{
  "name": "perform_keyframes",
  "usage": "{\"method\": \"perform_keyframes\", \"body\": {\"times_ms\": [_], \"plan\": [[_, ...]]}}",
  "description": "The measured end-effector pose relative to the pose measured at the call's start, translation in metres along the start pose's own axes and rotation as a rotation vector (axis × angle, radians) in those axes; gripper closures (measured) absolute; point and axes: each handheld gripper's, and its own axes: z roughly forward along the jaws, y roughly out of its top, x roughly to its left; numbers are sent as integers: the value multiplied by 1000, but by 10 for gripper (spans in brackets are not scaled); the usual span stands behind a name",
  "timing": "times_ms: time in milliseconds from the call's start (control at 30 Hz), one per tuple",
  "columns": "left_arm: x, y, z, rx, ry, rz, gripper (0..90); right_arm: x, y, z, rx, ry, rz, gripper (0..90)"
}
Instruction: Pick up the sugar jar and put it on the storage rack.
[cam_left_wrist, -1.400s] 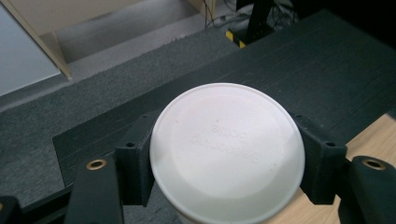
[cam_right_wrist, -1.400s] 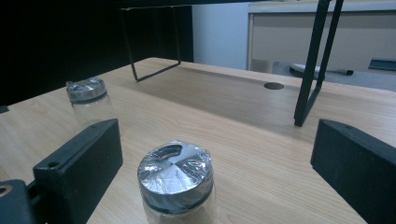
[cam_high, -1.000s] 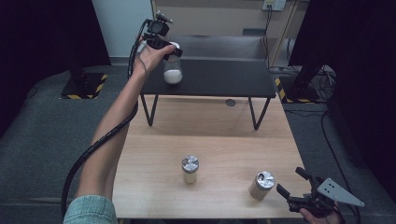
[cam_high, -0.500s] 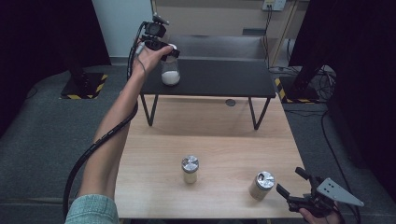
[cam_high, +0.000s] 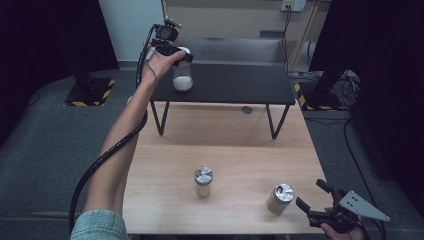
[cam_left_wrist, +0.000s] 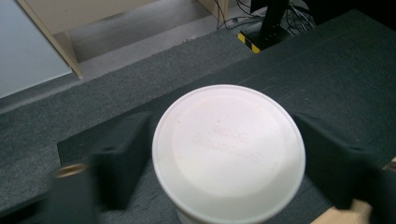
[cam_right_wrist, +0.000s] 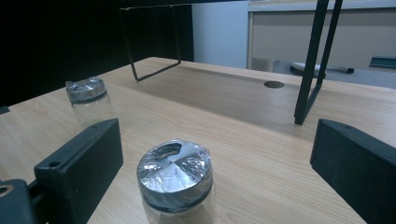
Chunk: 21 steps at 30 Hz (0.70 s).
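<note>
A glass jar (cam_high: 182, 80) with white powder in its bottom and a white lid (cam_left_wrist: 229, 151) stands on the black raised shelf (cam_high: 235, 82) at its left end. My left gripper (cam_high: 181, 54) hangs over it from above. Its jaws have just been opening and stand open on either side of the lid. Near the table's front right corner my right gripper (cam_high: 310, 194) is open. A foil-capped jar (cam_high: 280, 198) (cam_right_wrist: 175, 179) stands just in front of its jaws. A second foil-capped jar (cam_high: 203, 181) (cam_right_wrist: 88, 100) stands at the middle front of the table.
The shelf rests on thin black legs (cam_right_wrist: 310, 70) over the back of the wooden table (cam_high: 225, 145). A round cable hole (cam_high: 246, 109) lies under the shelf. Grey carpet surrounds the table, and a cabinet stands behind.
The white-lidded jar has sunk a little under the left gripper and now rests on the shelf. The right gripper and both foil-capped jars have stayed put.
</note>
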Motion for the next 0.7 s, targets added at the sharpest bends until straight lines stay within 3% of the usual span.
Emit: {"method": "perform_keyframes", "body": {"times_ms": [67,167,300,367,533,700], "plan": [[-5,-3,-1,-19,21,9,98,0,0,0,1,-1,-1,32],[-5,-6,-3,-48,10,-5,67,1,0,0,3,-1,-1,32],[-4,-12,-15,-103,4,24,60,1,0,0,2,-2,-1,32],[-2,-15,-22,-121,-10,24,60,1,1,0,2,-1,-1,32],[0,-34,-44,-219,-75,28,60,2,1,0,4,1,-7,32],[-3,-59,-73,-300,-132,72,59,2,1,0,3,-3,-9,32]]}}
